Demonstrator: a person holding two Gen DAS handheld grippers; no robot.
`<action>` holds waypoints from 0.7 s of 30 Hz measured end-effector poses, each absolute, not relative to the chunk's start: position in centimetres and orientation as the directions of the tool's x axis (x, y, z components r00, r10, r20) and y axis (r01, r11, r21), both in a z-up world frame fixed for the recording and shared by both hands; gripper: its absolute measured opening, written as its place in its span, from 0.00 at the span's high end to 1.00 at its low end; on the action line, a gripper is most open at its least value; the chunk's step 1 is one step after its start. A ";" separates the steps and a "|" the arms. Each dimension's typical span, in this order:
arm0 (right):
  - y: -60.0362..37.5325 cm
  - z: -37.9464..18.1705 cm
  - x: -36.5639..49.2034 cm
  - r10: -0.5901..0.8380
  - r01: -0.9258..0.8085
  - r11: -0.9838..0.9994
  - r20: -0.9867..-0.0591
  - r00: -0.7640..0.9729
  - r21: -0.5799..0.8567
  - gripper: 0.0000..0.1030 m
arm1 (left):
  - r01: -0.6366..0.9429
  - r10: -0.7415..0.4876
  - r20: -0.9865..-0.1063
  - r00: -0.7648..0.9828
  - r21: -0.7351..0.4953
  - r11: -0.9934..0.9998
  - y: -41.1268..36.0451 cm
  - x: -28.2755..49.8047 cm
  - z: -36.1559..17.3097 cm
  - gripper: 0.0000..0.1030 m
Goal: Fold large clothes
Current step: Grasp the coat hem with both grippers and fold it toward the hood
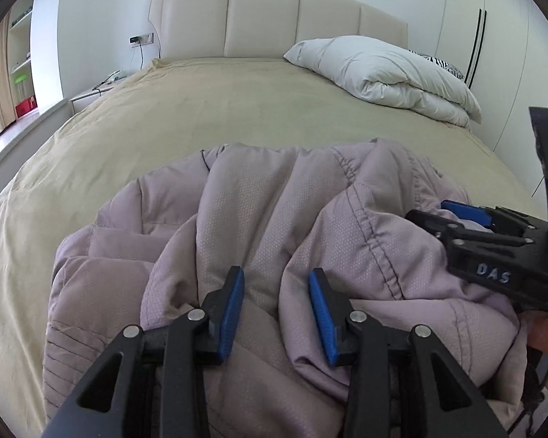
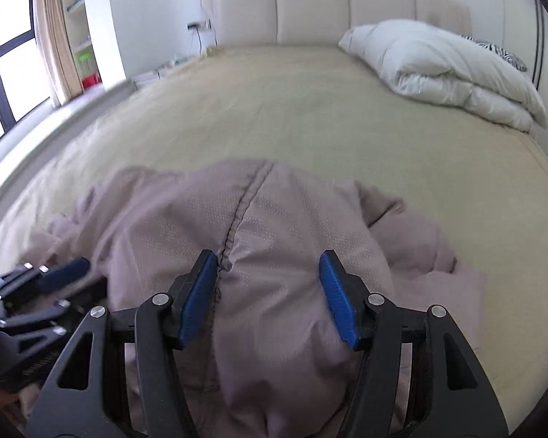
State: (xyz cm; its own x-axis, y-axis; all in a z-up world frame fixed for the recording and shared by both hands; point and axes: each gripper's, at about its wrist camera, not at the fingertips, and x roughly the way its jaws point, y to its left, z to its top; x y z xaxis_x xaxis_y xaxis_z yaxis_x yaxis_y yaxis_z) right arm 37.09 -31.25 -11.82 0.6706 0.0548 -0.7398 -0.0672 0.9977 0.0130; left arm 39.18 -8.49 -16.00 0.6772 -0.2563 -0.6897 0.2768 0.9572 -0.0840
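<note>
A mauve padded jacket (image 1: 259,219) lies crumpled at the near end of the bed; it also shows in the right wrist view (image 2: 281,226). My left gripper (image 1: 276,279) is open, its blue pads astride a fold of the jacket. My right gripper (image 2: 268,262) is open, with a bulge of jacket fabric and a dark seam between its pads. The right gripper also shows at the right edge of the left wrist view (image 1: 453,215), over the jacket. The left gripper shows blurred at the lower left of the right wrist view (image 2: 60,270).
The bed (image 1: 208,109) has a tan sheet and a beige padded headboard (image 1: 266,18). A folded white duvet (image 1: 387,73) and a zebra-print pillow (image 1: 442,64) lie at the far right. A nightstand (image 1: 95,91) and shelves (image 1: 22,69) stand at left.
</note>
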 end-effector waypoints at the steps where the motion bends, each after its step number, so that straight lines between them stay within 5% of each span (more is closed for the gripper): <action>1: -31.1 -13.0 37.5 0.046 -0.074 0.997 -0.737 0.675 -0.005 0.44 | 0.282 -0.247 -0.690 0.681 -0.065 0.957 -8.8 39.1 -16.1 0.60; 7: -31.6 -13.1 36.4 0.023 -0.065 0.997 -0.733 0.680 -0.029 0.43 | 0.234 -0.262 -0.650 0.713 -0.132 0.963 -6.9 36.7 -13.3 0.60; 10: -32.3 -10.0 32.3 0.041 -0.024 0.999 -0.654 0.755 0.035 0.43 | 0.200 -0.250 -0.568 0.784 -0.151 0.968 -5.0 33.1 -11.3 0.55; 12: -32.4 -8.6 29.0 0.071 -0.019 0.996 -0.600 0.797 0.092 0.43 | 0.215 -0.250 -0.587 0.770 -0.130 0.968 -5.3 32.5 -12.0 0.52; 15: -29.9 -10.8 27.3 0.073 -0.079 0.997 -0.654 0.753 0.020 0.43 | 0.219 -0.227 -0.676 0.701 -0.099 0.971 -6.1 33.7 -14.9 0.52; 17: -28.7 -14.5 27.8 0.075 -0.125 0.992 -0.743 0.665 -0.012 0.42 | 0.208 -0.235 -0.686 0.689 -0.124 0.970 -5.6 33.0 -14.5 0.52; 19: -28.4 -14.8 27.3 0.058 -0.118 0.992 -0.732 0.679 -0.031 0.42 | 0.216 -0.286 -0.654 0.701 -0.187 0.958 -4.2 31.2 -12.1 0.51; 20: -28.6 -14.0 27.1 0.057 -0.094 0.996 -0.742 0.668 -0.008 0.42 | 0.223 -0.299 -0.625 0.721 -0.199 0.954 -3.3 29.7 -10.7 0.48; 21: -29.2 -12.9 26.8 0.072 -0.063 0.997 -0.747 0.661 0.040 0.42 | 0.223 -0.298 -0.601 0.741 -0.198 0.954 -2.4 28.0 -9.6 0.34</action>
State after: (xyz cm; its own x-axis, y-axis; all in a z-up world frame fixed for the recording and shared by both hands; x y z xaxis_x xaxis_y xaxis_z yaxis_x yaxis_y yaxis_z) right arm 26.75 -29.20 -12.92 0.6609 0.0718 -0.7470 -0.0629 0.9972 0.0402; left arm 28.04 -2.40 -9.58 0.7413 -0.2982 -0.6013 0.2234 0.9544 -0.1980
